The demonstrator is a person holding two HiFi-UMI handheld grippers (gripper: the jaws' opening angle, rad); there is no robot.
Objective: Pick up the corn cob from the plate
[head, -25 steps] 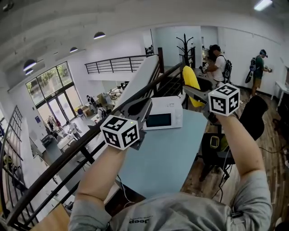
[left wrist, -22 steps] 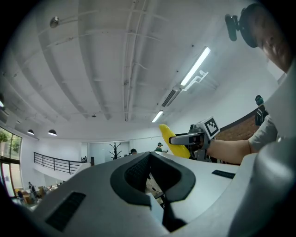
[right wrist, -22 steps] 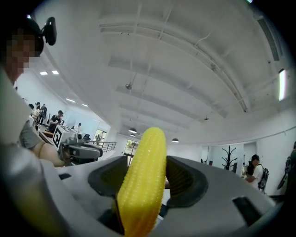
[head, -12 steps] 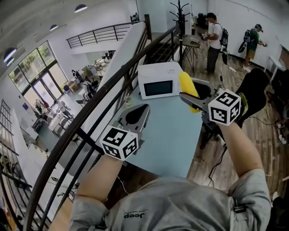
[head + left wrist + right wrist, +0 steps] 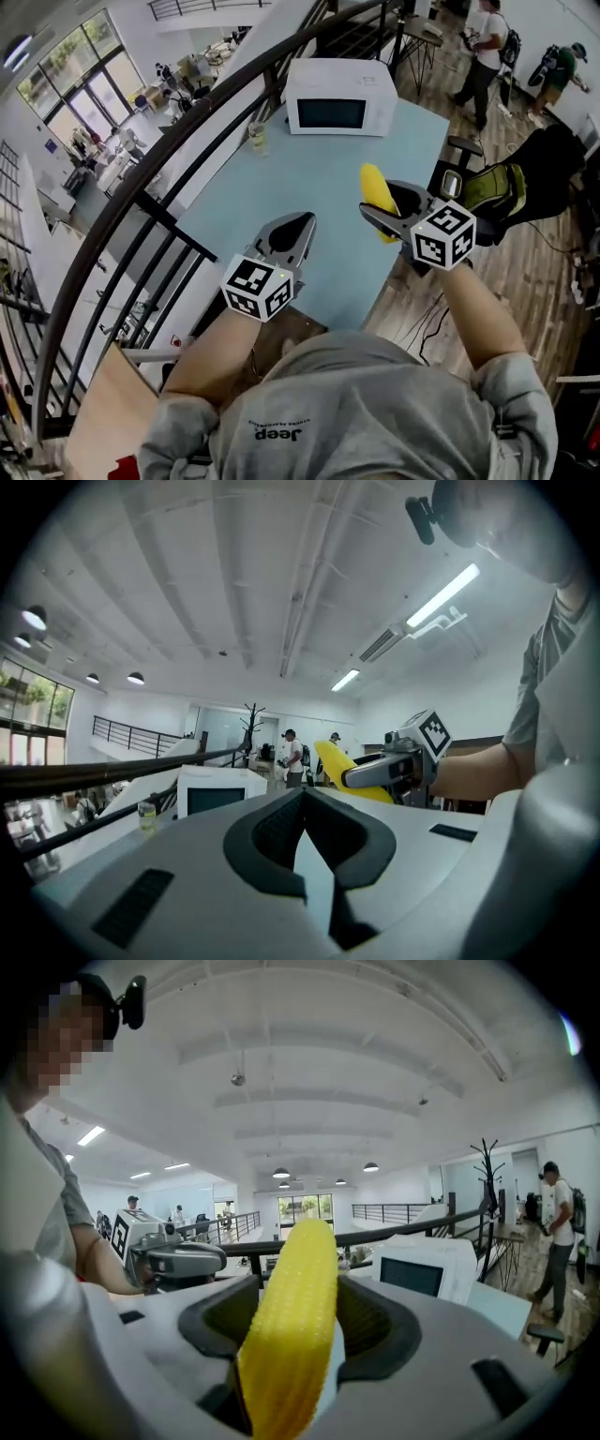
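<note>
The yellow corn cob (image 5: pixel 374 193) sticks up slantwise from my right gripper (image 5: pixel 382 214), which is shut on it above the right side of the light blue table (image 5: pixel 309 187). In the right gripper view the corn cob (image 5: pixel 289 1335) fills the gap between the jaws of the right gripper (image 5: pixel 298 1290). My left gripper (image 5: pixel 289 240) hovers over the table's near edge, shut and empty. Seen from the left gripper (image 5: pixel 303 799), its tips meet, and the corn cob (image 5: pixel 336 763) shows beyond in the right gripper (image 5: pixel 375 772). No plate is in view.
A white microwave (image 5: pixel 339 97) stands at the table's far end, with a small glass cup (image 5: pixel 257 137) to its left. A dark railing (image 5: pixel 159 211) runs along the table's left side. A black chair (image 5: pixel 525 178) sits to the right. People stand far back.
Both grippers have come down from near head height to just over the table, the right one still holding the corn cob. The head view has tilted downward.
</note>
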